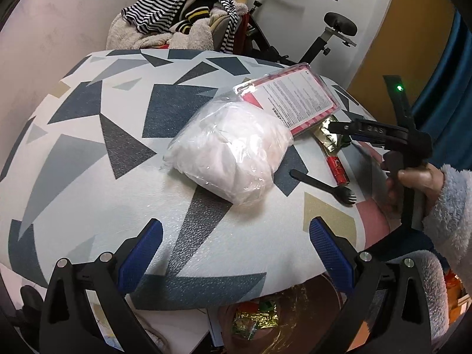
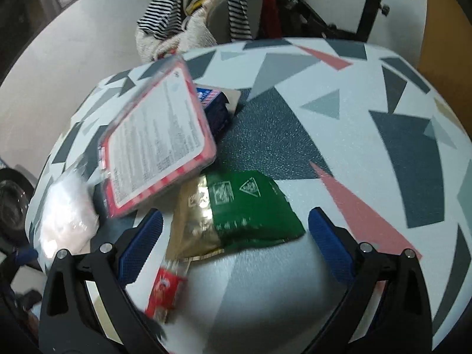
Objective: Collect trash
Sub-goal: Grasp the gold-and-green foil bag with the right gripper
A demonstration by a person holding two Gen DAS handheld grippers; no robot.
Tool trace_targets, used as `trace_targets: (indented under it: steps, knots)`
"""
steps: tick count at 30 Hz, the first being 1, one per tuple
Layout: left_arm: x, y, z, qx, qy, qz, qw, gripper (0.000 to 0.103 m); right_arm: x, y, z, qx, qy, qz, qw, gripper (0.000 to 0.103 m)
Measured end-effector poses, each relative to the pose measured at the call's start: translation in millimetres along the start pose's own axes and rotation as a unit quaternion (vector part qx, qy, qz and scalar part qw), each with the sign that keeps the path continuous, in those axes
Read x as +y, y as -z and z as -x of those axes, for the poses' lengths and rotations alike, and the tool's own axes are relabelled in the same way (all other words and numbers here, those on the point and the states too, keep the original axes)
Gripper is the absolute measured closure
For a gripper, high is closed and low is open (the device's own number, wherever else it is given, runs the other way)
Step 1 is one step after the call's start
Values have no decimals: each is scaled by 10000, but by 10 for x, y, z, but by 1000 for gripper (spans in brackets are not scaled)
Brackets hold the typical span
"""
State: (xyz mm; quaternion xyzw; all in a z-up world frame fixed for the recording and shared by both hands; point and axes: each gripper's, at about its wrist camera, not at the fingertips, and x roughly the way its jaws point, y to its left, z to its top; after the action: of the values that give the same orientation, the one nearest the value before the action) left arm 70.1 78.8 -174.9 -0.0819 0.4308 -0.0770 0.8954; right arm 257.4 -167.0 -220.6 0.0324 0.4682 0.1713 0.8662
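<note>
Surface: triangle-patterned table (image 1: 97,194) lay under both tools.
Room: clothes pile (image 1: 177,14), exercise bike (image 1: 324,35) stood beyond.
Left gripper (image 1: 236,253): jaws apart, empty.
Right gripper (image 2: 236,244): jaws apart over green-gold packet (image 2: 244,206).

The table (image 1: 124,124) wears a white cover printed with dark blue, grey, gold and pink triangles. On it lie a clear bag of white stuff (image 1: 230,153), a black plastic fork (image 1: 323,184) just beside it, a small red packet (image 1: 337,168) and a green and gold pouch (image 2: 236,212). A pink-edged clear package (image 2: 156,147) rests tilted, one edge overlapping the pouch. Behind it sits a dark blue box (image 2: 216,109).
</note>
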Motion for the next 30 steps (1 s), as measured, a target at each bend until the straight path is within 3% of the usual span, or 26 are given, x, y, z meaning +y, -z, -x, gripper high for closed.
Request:
trace_targets:
  steps: [2, 6, 11, 15, 20, 23, 25, 27, 30]
  knots:
    - [-19, -21, -41, 29, 14, 3, 10000, 6, 14, -18, -67, 136, -10, -21, 9999, 8]
    - [-70, -68, -135, 111, 70, 22, 9999, 11, 49, 31, -16, 109, -246, 177, 9995, 26]
    - [-119, -97, -261, 272, 117, 108, 9995, 18, 75, 161, 168, -10, -425, 536, 9977, 38]
    - [-170, -121, -295, 280, 197, 158, 9993, 19, 3, 271, 322, -66, -533, 400, 9978, 41]
    - [-238, -110, -298, 288, 251, 96, 9992, 19, -142, 466, 443, 46, -349, -62, 9994, 40]
    - [-263, -101, -293, 281, 290, 96, 9991, 19, -271, 572, 456, 344, -282, -460, 9979, 20]
    - [-273, -102, -289, 277, 317, 92, 9991, 19, -231, 596, 496, 445, -181, -179, 9987, 18]
    - [-283, -103, -281, 271, 339, 67, 9990, 19, -103, 594, 524, 588, 70, 637, 9962, 15]
    - [-292, -107, -266, 249, 360, 53, 9990, 19, 15, 579, 521, 679, 448, 1735, 9815, 11]
